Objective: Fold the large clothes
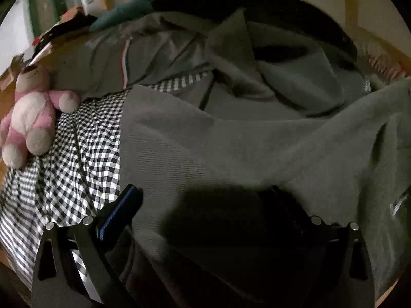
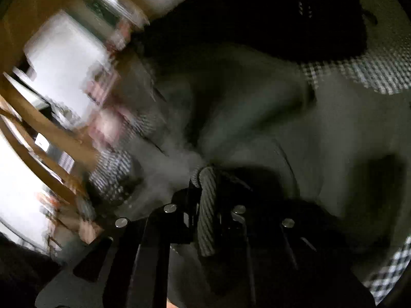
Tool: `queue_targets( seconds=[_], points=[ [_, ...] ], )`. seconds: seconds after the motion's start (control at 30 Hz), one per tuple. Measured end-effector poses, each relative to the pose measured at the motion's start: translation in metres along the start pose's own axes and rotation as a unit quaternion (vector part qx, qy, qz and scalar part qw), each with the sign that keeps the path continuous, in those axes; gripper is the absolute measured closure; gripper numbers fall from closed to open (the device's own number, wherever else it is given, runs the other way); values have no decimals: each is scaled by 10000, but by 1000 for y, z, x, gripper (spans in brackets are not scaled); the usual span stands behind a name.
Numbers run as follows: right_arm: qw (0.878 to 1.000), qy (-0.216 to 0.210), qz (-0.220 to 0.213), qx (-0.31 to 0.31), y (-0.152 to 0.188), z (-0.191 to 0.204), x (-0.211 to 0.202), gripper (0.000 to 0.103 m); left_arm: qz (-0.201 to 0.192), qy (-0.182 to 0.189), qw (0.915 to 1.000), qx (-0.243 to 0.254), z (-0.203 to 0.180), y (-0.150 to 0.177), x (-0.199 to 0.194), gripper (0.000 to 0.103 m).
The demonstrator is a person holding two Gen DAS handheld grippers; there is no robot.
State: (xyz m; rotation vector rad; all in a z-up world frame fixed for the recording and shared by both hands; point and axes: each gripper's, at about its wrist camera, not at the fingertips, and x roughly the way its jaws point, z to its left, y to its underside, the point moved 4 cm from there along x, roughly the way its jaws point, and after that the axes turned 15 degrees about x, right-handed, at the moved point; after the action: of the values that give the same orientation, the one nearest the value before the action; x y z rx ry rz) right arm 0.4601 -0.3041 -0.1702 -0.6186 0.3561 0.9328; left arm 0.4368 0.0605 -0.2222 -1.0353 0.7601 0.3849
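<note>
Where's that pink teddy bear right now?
The pink teddy bear shows in the left wrist view, at the far left edge, lying on the checked cloth just left of the grey garment.

One grey garment (image 1: 205, 138), one checked sheet (image 1: 84, 143), one plush bear (image 1: 30, 113) (pink-white).
</note>
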Motion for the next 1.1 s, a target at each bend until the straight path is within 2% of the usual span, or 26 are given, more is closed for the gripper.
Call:
queue_targets(
  seconds=[0.03, 0.1, 0.17, 0.2, 0.27, 0.33, 0.37, 0.4, 0.43, 0.47, 0.5, 0.57, 0.6, 0.63, 0.67, 0.7, 0.77, 0.87, 0.9, 0.93, 1.07, 1.1],
  points=[
    [9994, 157, -312, -38, -10, 2, -11, 91, -71, 68, 9999, -88, 0, 0, -1, 6],
    [9984, 379, -430, -12, -24, -4, -11, 91, -73, 128, 9997, -177, -1, -2, 0, 6],
    [9957, 866, -321, -18, -30, -18, 8, 91, 39, 7, 9999, -148, -4, -3, 4, 6],
    [9911, 1323, -108, -49, -30, -31, 27, 90, 122, -63, 9998, -130, -5, -5, 5, 6],
    [9824, 1827, 387, -67, -23, -49, 51, 86, 274, -68, 9993, -249, -2, -8, 2, 6],
    [9706, 2347, 442, -304, -12, -56, 57, 69, 233, 42, 9975, -658, 11, -13, -9, 6],
    [9677, 2466, 363, -371, -9, -55, 54, 57, 139, 60, 9949, -998, 23, -18, -19, 6],
    [9675, 2499, 167, -361, -7, -52, 42, 39, 35, 105, 9922, -1244, 34, -23, -27, 6],
    [9664, 2544, -13, -362, -7, -47, 34, 29, -86, 207, 9890, -1465, 45, -31, -33, 6],
    [9632, 2633, -334, -432, -6, -40, 19, 12, -130, 220, 9877, -1544, 52, -36, -35, 6],
    [9538, 2816, -830, -645, -5, -26, -2, 7, -180, 179, 9869, -1593, 58, -44, -33, 6],
    [9433, 2934, -1221, -961, 0, -6, -19, 6, -156, 115, 9890, -1469, 60, -58, -16, 6],
    [9454, 2852, -1181, -1045, 3, 5, -17, 6, -76, 84, 9906, -1361, 57, -63, -4, 6],
    [9531, 2617, -953, -1181, 14, 22, -5, 6, 46, 33, 9923, -1235, 52, -68, 8, 6],
    [9544, 2560, -793, -1312, 22, 29, 7, 6, 253, -95, 9945, -1008, 44, -71, 26, 6],
    [9525, 2565, -582, -1538, 35, 38, 25, 6, 655, -333, 9950, -672, 34, -69, 48, 6],
    [9416, 2813, -243, -1838, 57, 44, 69, 6, 1116, -505, 9914, -454, 27, -57, 73, 6],
    [9407, 2991, 126, -1598, 73, 27, 116, 6, 960, -485, 9916, -716, 37, -44, 73, 4],
    [9341, 3216, 279, -1526, 72, 14, 124, 6, 978, -498, 9911, -759, 41, -42, 72, 4],
    [9328, 3213, 285, -1609, 78, 7, 125, 6, 997, -448, 9904, -851, 46, -39, 73, 4],
    [9258, 3375, -29, -1702, 71, -9, 87, 6, 1002, 50, 9867, -1281, 58, -31, 80, 4],
    [9204, 3569, -205, -1585, 65, -17, 73, 18, 971, 28, 9874, -1249, 57, -32, 79, 4]
  ],
)
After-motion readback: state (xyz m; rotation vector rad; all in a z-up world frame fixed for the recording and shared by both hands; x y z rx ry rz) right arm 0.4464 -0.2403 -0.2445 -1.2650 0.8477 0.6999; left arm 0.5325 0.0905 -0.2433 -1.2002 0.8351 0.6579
